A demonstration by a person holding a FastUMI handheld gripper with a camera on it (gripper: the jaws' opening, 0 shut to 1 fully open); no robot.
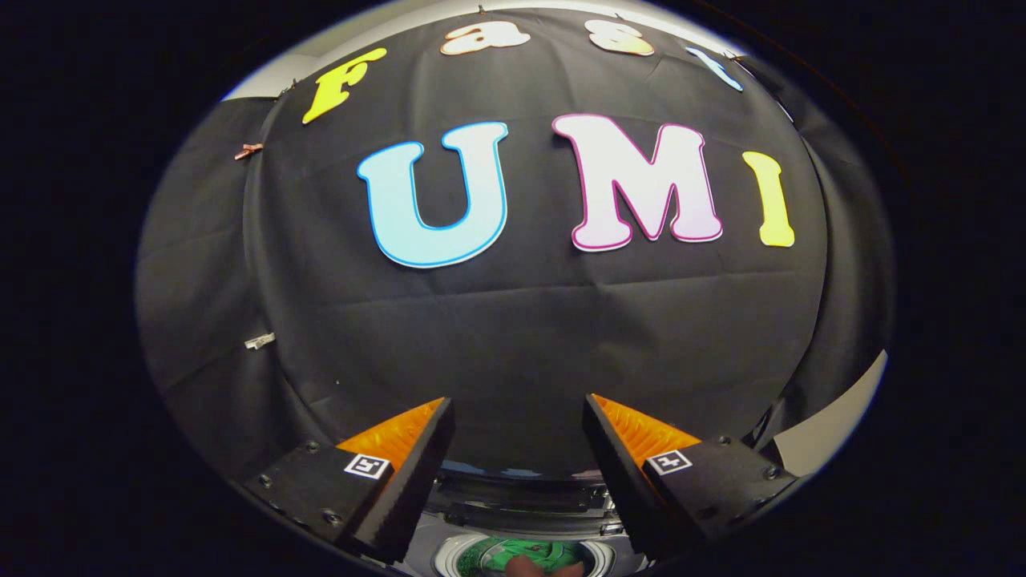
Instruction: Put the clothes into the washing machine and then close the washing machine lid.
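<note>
My gripper (519, 409) is open, its two fingers spread wide with nothing between them, raised and facing the black cloth wall. Below and between the fingers I see the top of the washing machine (513, 501), its round drum opening just under me. Green clothes (525, 554) lie inside the drum. A small part of a hand (523, 567) shows at the drum's near rim. The machine's lid is hidden from me.
The black cloth wall (513, 320) hangs close behind the machine and fills the space ahead. A pale wall strip (826, 437) shows to the right of the cloth. Small clips (258, 341) pin the cloth at the left.
</note>
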